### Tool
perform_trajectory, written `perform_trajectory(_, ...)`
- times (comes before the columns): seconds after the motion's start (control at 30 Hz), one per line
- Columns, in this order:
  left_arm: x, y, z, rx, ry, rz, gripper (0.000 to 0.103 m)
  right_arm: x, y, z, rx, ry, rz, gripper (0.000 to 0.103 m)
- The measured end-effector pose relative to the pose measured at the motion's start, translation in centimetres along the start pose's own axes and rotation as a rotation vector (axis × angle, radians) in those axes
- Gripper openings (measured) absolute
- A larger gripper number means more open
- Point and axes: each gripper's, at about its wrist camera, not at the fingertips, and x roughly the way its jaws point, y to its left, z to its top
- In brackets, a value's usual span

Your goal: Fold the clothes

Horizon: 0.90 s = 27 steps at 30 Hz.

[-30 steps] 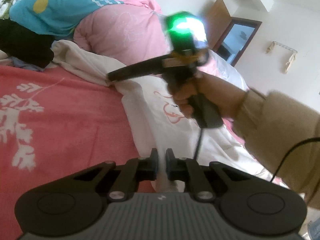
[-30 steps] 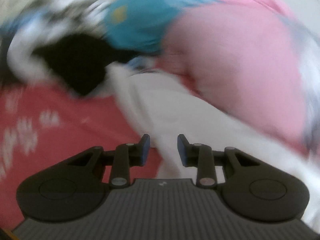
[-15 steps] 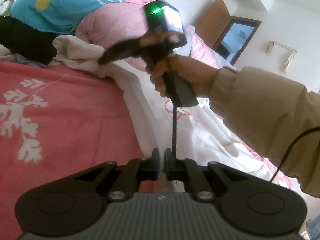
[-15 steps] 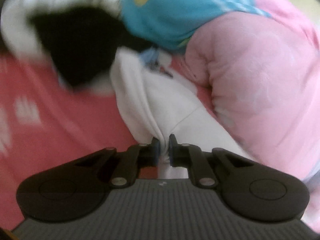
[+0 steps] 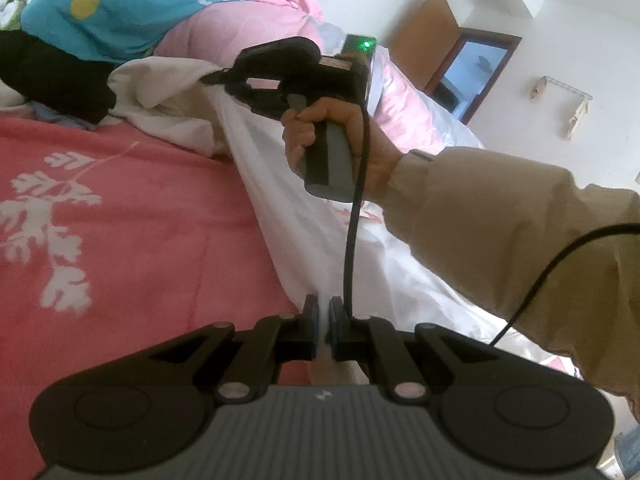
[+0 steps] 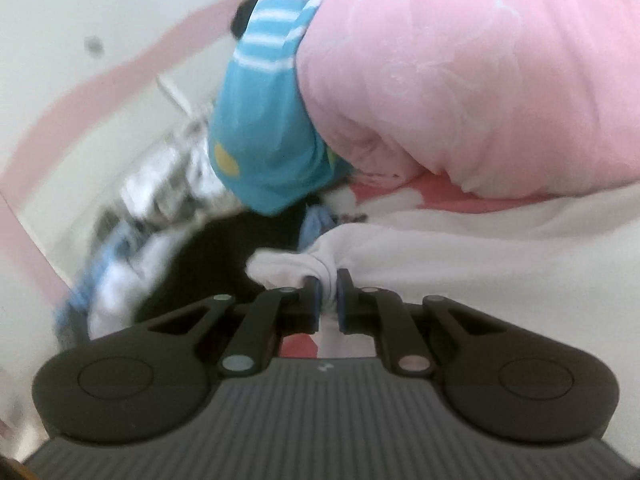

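Note:
A white garment [image 5: 280,208] lies stretched along the red bedspread [image 5: 120,220]. My left gripper [image 5: 324,312] is shut on its near edge, the cloth pinched between the pads. At the far end my right gripper [image 5: 216,78], held by a hand with a beige sleeve [image 5: 500,220], is shut on a bunched fold of the same white garment [image 6: 440,248]. In the right wrist view that gripper [image 6: 329,292] has the white cloth squeezed between its blue pads, and the whole view is rolled.
A pink quilt [image 5: 248,28] is heaped behind the garment, with a turquoise striped garment [image 5: 112,4] and a black garment [image 5: 48,76] to its left. A black cable [image 5: 352,216] hangs from the right gripper's handle. A brown door [image 5: 428,28] stands at the back.
The right gripper shut on the white garment's far fold, then rolled and moved sideways with it, lifting the cloth. The left gripper has kept its grip and place.

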Motion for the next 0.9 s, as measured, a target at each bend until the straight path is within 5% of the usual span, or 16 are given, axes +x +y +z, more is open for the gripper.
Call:
perform_trajectory(0.2, 0.2, 1.9, -0.2, -0.072, 0.034, 0.014, 0.006, 2.6, -2.6, -1.0, 0.101, -0.020, 0.047, 0.006)
perform_trajectory(0.57, 0.6, 3.5, -0.1, -0.165, 0.074, -0.011, 0.009, 5.8, -2.8, -2.3, 0.067, 0.082, -0.036, 0.008)
perform_trajectory(0.7, 0.4, 4.0, -0.3, -0.215, 0.077, -0.033, 0.011, 3.8, -0.9, -2.1, 0.026, 0.121, -0.069, 0.030)
perform_trajectory(0.9, -1.0, 4.1, -0.4, -0.225, 0.028, -0.070, 0.011, -4.4, 1.9, -2.7, 0.002, 0.124, -0.057, 0.030)
